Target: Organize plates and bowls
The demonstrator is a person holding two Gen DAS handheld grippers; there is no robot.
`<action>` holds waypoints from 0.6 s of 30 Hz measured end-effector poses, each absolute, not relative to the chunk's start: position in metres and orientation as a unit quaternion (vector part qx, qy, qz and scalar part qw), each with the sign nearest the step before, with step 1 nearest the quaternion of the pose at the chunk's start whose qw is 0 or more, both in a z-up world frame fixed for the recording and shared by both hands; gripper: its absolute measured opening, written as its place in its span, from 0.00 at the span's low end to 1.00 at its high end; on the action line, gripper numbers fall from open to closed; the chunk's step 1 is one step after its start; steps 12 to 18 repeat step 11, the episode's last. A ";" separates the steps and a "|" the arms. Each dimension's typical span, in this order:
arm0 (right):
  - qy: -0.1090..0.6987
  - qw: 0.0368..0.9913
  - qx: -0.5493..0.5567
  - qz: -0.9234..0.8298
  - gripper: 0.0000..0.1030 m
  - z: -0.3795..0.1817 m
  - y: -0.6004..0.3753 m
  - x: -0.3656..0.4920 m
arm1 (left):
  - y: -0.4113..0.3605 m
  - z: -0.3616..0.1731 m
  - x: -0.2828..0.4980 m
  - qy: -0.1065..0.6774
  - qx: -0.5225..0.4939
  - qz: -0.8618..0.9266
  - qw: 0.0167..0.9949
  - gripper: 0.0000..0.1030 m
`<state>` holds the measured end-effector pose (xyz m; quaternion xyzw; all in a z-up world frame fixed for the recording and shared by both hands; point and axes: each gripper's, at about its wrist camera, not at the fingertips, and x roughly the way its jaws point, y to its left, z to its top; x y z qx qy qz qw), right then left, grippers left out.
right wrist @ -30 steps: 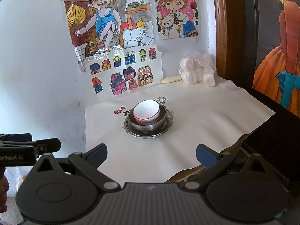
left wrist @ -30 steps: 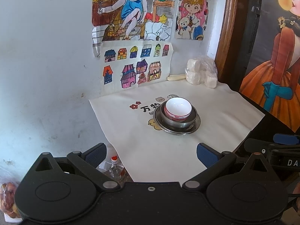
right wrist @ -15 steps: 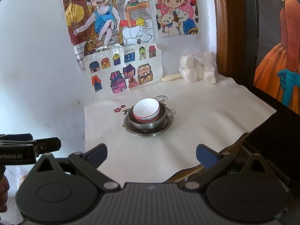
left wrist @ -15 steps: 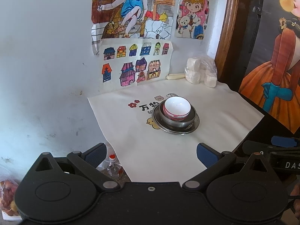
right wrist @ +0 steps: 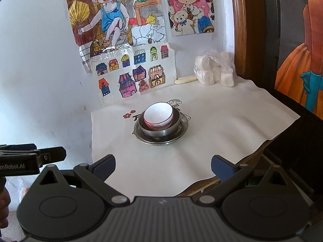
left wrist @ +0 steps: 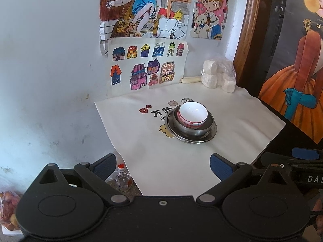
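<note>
**Bowls nested on a plate, both grippers spread and empty**

A white bowl [left wrist: 193, 114] with a red band sits mouth-up inside a steel bowl [left wrist: 196, 130], tipped a little so that its opening leans toward the wall. The steel bowl stands upright on a round steel plate [left wrist: 210, 136]. The stack is round, with no long axis to speak of; its centre line runs straight up from the table. It rests near the middle of a cream cloth [left wrist: 153, 153], partly covering the printed characters and cartoon animals there.

Behind the stack, in the corner, lies a clear bag of white rolls [left wrist: 219, 75] with a pale stick [left wrist: 190, 79] just beside it. Coloured drawings [left wrist: 149, 68] hang on the wall above the cloth.

The left gripper [left wrist: 163, 163] hovers off the near edge of the cloth, fingers wide apart and holding nothing. The right gripper [right wrist: 163, 164] hangs likewise, spread and empty, well apart from the stack. Below the cloth's left edge stands a bottle with a red cap [left wrist: 122, 176].
</note>
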<state>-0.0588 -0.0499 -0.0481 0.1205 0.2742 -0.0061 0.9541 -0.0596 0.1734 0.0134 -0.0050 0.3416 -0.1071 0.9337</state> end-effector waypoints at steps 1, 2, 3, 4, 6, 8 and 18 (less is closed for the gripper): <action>0.275 0.954 0.120 -0.006 1.00 -0.048 -0.050 -0.058 | 0.173 0.013 -0.059 0.343 -0.005 -0.108 0.933 0.96; 0.276 0.954 0.120 -0.005 1.00 -0.049 -0.050 -0.057 | 0.172 0.012 -0.058 0.345 -0.006 -0.108 0.932 0.96; 0.277 0.953 0.120 -0.004 1.00 -0.049 -0.050 -0.056 | 0.172 0.012 -0.056 0.346 -0.006 -0.108 0.932 0.96; 0.278 0.953 0.120 -0.004 1.00 -0.049 -0.050 -0.055 | 0.172 0.011 -0.055 0.348 -0.007 -0.108 0.931 0.96; 0.280 0.952 0.120 -0.003 1.00 -0.050 -0.050 -0.053 | 0.173 0.010 -0.053 0.349 -0.009 -0.108 0.931 0.96; 0.282 0.952 0.120 -0.003 1.00 -0.050 -0.051 -0.051 | 0.172 0.010 -0.051 0.347 -0.011 -0.108 0.931 0.96; 0.285 0.951 0.121 -0.003 1.00 -0.052 -0.053 -0.047 | 0.172 0.009 -0.049 0.349 -0.011 -0.109 0.931 0.97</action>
